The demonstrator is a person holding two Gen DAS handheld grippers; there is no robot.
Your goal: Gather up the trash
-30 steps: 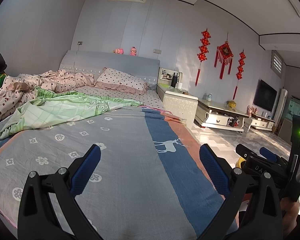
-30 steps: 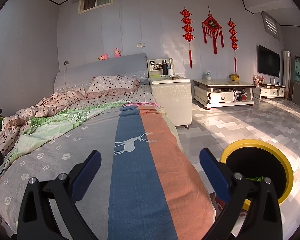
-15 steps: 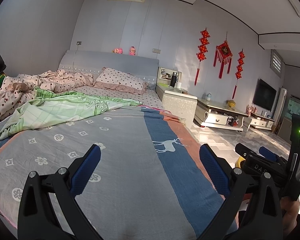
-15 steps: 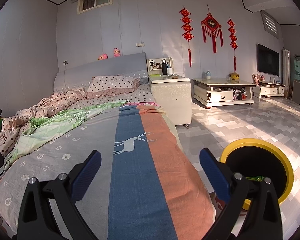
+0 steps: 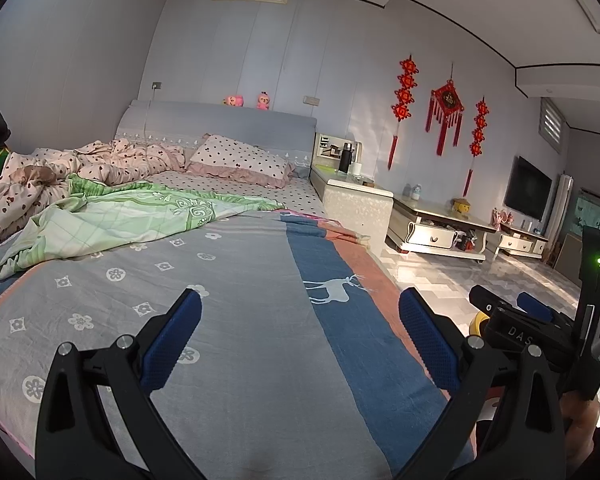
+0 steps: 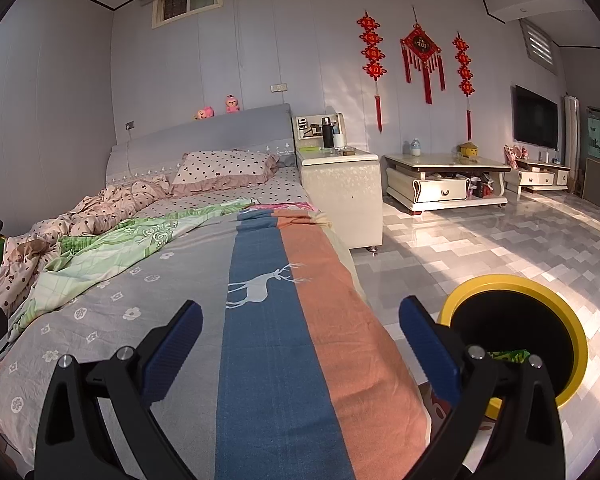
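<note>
Little has changed over the last second: both views are nearly identical to the earlier ones, with only a slight drift of the cameras. The left tool (image 5: 300,320) hangs over the foot of the bed (image 5: 240,280), its jaws spread wide and empty. The right tool (image 6: 300,324) is likewise wide open and carries nothing, poised over the bed's right edge. The bin (image 6: 572,328), yellow-rimmed and black inside, stands on the floor (image 6: 500,240) just beside the bed, at the right tool's right finger; a green scrap (image 6: 508,355) lies inside it. No loose trash is visible on the blanket (image 6: 268,360) or the near floor. Judgement: both tools are idle, either between pickups or with the collection largely complete; the next target cannot be identified from these views.
</note>
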